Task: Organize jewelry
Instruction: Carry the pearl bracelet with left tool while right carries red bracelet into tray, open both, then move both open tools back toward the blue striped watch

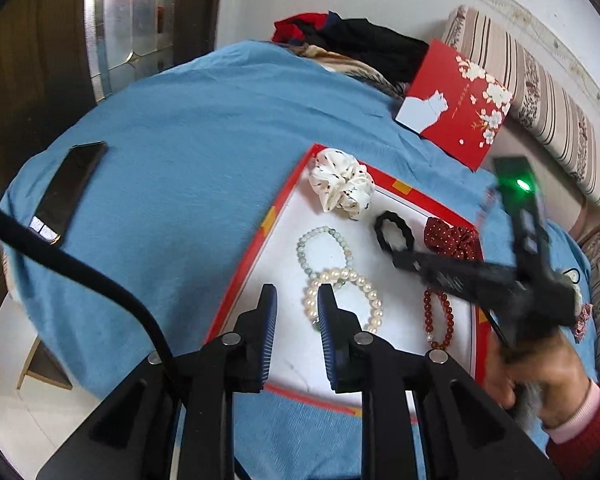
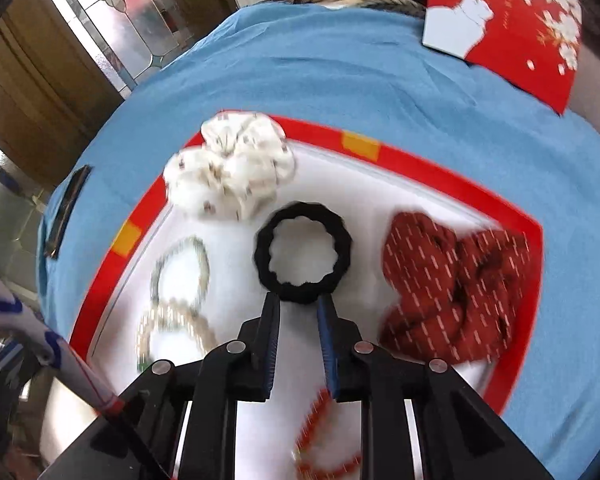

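A red-rimmed white tray (image 1: 260, 236) (image 2: 380, 148) lies on a blue cloth. In it are a white scrunchie (image 1: 342, 184) (image 2: 230, 168), a black hair tie (image 1: 394, 232) (image 2: 302, 252), a red dotted scrunchie (image 1: 454, 238) (image 2: 456, 284), a pale green bead bracelet (image 1: 326, 250) (image 2: 180, 268), a pearl bracelet (image 1: 344, 300) (image 2: 172, 328) and a red bead bracelet (image 1: 438, 318) (image 2: 324, 440). My left gripper (image 1: 298, 296) is open over the pearl bracelet's left edge. My right gripper (image 2: 298, 304) (image 1: 400, 256) is open, its tips at the black hair tie's near edge.
A black phone (image 1: 70, 190) (image 2: 68, 208) lies on the cloth at the left. A red box lid with a white cat (image 1: 456, 104) (image 2: 508, 28) lies beyond the tray. Dark clothes (image 1: 360, 44) are piled at the back. A striped cushion (image 1: 540, 100) is at the right.
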`<control>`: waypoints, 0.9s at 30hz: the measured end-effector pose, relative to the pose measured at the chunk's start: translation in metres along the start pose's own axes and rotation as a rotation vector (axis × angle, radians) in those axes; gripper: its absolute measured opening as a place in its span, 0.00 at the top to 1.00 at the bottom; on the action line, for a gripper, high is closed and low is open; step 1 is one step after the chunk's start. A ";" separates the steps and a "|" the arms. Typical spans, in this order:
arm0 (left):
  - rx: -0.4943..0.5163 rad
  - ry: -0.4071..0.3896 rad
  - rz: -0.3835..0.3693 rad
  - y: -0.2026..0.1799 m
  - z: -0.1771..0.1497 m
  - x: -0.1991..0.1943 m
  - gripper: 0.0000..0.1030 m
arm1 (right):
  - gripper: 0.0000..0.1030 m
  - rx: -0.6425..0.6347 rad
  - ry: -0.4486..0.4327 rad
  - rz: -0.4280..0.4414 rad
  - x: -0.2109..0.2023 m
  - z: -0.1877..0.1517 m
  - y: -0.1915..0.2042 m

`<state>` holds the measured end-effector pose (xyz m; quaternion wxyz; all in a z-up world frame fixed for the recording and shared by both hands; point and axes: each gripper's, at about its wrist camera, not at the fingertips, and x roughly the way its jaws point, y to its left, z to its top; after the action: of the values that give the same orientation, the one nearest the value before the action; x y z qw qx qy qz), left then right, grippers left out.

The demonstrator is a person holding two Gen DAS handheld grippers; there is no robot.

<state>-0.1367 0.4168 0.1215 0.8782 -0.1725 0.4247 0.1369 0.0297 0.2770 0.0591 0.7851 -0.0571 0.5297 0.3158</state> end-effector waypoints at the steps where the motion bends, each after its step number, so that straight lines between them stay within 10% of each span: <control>1: -0.007 -0.004 0.008 0.002 -0.002 -0.002 0.81 | 0.80 -0.002 0.001 -0.003 0.003 0.006 0.004; 13: -0.077 -0.022 0.100 0.023 -0.027 -0.025 0.76 | 0.80 -0.064 -0.004 0.001 -0.069 -0.027 -0.019; 19: -0.080 -0.078 0.181 0.012 -0.037 -0.039 0.75 | 0.82 -0.187 0.058 -0.092 -0.052 -0.071 -0.014; 27: -0.113 -0.061 0.176 0.008 -0.043 -0.045 0.75 | 0.83 -0.167 0.024 -0.087 -0.023 -0.042 0.006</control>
<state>-0.1974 0.4016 0.1307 0.8641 -0.1793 0.4031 0.2422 -0.0129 0.2537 0.0621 0.7842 -0.1491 0.5080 0.3236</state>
